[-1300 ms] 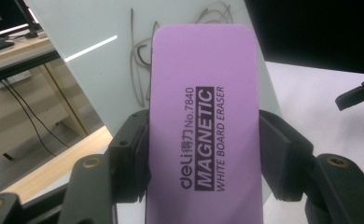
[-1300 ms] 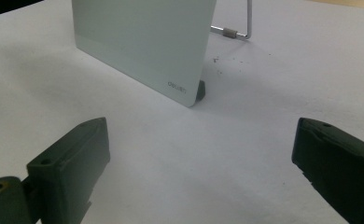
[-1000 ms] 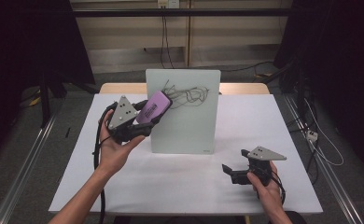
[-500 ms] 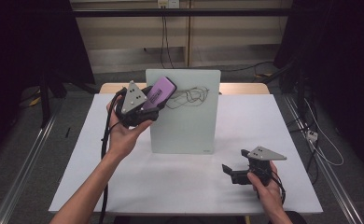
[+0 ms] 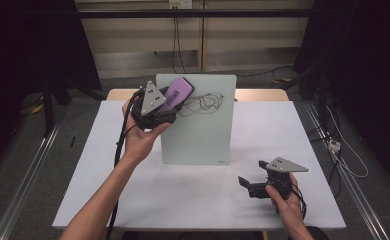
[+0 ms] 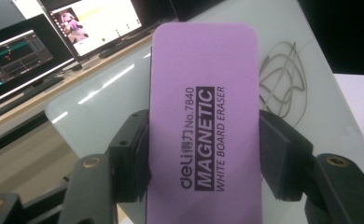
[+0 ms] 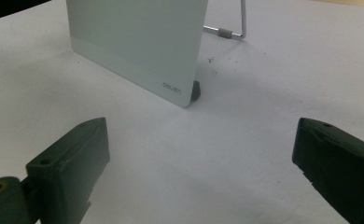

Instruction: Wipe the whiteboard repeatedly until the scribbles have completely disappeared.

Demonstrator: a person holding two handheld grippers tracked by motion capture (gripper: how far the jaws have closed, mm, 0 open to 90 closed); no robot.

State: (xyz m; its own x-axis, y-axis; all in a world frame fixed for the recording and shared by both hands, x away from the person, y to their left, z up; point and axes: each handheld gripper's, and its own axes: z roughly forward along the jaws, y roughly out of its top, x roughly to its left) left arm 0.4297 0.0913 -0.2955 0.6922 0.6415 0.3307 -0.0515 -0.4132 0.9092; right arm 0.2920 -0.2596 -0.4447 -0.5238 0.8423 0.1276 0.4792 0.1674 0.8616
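White table (image 5: pixel 108 190), eraser (image 6: pixel 203 126) lengthwise along tongs (image 6: pixel 203 154)

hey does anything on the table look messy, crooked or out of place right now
Only the whiteboard is marked: a tangle of dark scribbles covers its upper part. The left gripper holds a purple eraser up beside them. The board stands upright on its stand; the right gripper rests open on the table.

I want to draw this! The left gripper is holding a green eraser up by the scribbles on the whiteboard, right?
Almost. The eraser is purple, not green, as the left gripper view shows. The left gripper does hold it up by the scribbles on the whiteboard.
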